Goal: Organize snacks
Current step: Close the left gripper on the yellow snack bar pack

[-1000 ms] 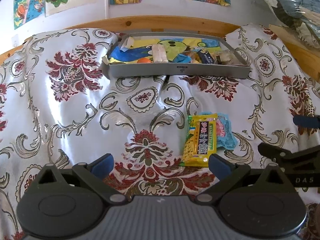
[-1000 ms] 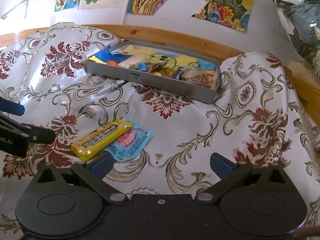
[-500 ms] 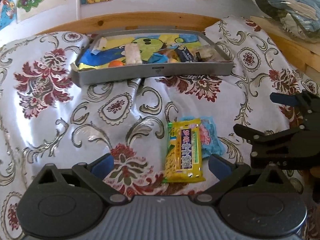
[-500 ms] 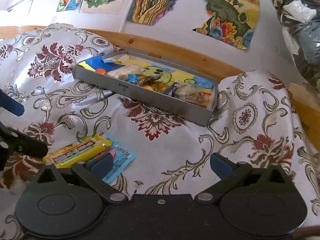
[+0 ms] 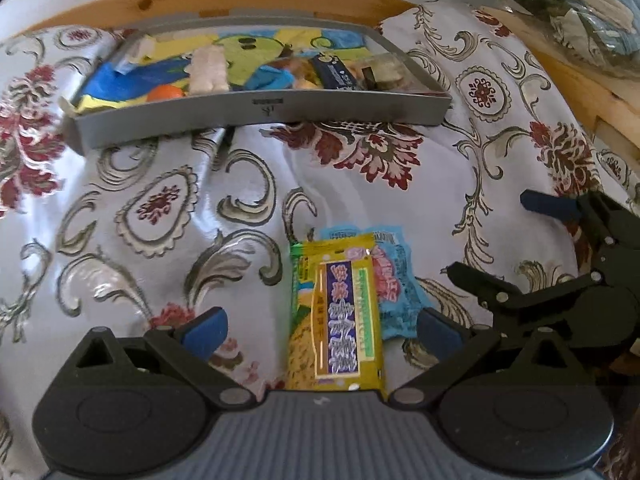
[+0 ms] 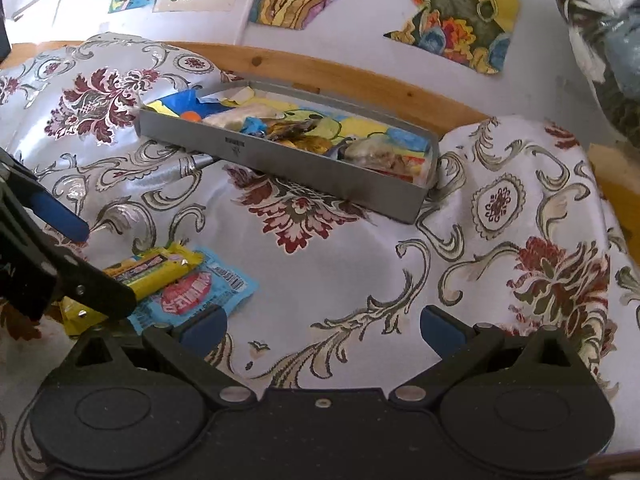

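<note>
Snack run: yellow packet lined up for the left tongs

Cloth (image 5: 360,200), shiny and floral, covers the whole work surface and is your ground for everything below. Grey tray (image 5: 260,114) sits at the far edge of it, against the wooden rail; judged from its contents, it is the collecting place, already holding mixed wrappers, a pale bar and an orange round thing on a cartoon liner. A small mark is stamped on its front wall, too small to read.

Nearer you than the tray, well apart from it, lie the two loose snacks. Yellow packet (image 5: 338,316) rests lengthwise on top of the blue packet (image 5: 400,292), partly covering it, so the yellow one likely has to go first. Its purple band carries Chinese characters, not legible to me; the blue one shows a red-pink logo, also unreadable.

Your left gripper (image 5: 320,328) is spread wide, holding nothing, with the yellow packet's near end between its blue pads. Your right gripper (image 6: 322,326) is also wide open and empty, over bare cloth just right of the packets, seemingly waiting.
</note>
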`<state>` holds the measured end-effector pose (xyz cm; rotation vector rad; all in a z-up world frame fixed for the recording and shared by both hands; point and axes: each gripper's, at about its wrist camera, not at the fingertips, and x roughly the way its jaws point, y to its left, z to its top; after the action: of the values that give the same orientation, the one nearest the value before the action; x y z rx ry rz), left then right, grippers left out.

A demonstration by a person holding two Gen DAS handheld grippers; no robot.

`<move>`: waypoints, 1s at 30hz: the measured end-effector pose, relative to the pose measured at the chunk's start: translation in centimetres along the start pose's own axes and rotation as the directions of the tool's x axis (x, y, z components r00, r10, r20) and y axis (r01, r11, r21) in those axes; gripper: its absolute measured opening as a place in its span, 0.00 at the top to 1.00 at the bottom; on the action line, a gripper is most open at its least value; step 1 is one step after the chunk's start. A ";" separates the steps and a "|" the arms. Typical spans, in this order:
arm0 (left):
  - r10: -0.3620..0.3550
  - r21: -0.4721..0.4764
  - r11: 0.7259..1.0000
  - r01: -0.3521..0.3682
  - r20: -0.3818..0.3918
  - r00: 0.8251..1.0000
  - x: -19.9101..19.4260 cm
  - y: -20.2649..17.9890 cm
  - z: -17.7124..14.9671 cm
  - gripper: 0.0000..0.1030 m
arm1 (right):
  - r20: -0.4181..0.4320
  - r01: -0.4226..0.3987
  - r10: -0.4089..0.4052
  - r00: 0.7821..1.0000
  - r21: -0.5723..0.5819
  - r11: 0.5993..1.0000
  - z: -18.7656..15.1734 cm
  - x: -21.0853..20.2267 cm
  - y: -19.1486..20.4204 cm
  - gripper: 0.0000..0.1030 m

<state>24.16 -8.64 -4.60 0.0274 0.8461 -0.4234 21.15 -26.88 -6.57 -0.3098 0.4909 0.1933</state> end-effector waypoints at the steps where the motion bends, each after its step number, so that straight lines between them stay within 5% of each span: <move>1: -0.011 -0.005 1.000 0.011 -0.003 1.000 0.2 0.2 0.1 0.01 | 0.001 0.001 -0.001 1.000 0.005 1.000 0.0 0.0 -0.1 0.01; 10: -0.099 -0.093 0.991 0.094 -0.045 0.994 1.5 2.2 0.2 0.15 | -0.006 -0.029 0.028 1.000 -0.050 0.998 0.1 0.3 1.1 0.01; 15: -0.152 -0.088 0.985 0.146 -0.067 0.986 1.8 2.4 0.5 0.41 | -0.005 -0.042 0.042 0.999 -0.074 0.996 0.3 0.4 1.8 0.01; 18: -0.184 -0.103 0.979 0.176 -0.081 0.979 2.0 2.5 0.7 0.48 | -0.009 -0.044 0.043 0.999 -0.095 0.994 0.2 0.5 2.2 0.01; 30: -0.133 -0.145 0.982 0.123 -0.060 0.989 -0.4 4.2 -0.7 0.50 | -0.021 -0.073 0.071 0.997 -0.104 0.992 0.5 0.7 2.9 0.01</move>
<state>25.03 -4.50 -5.34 -0.1443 0.9480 -0.4852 21.27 -23.88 -7.20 -0.3965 0.5106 0.2875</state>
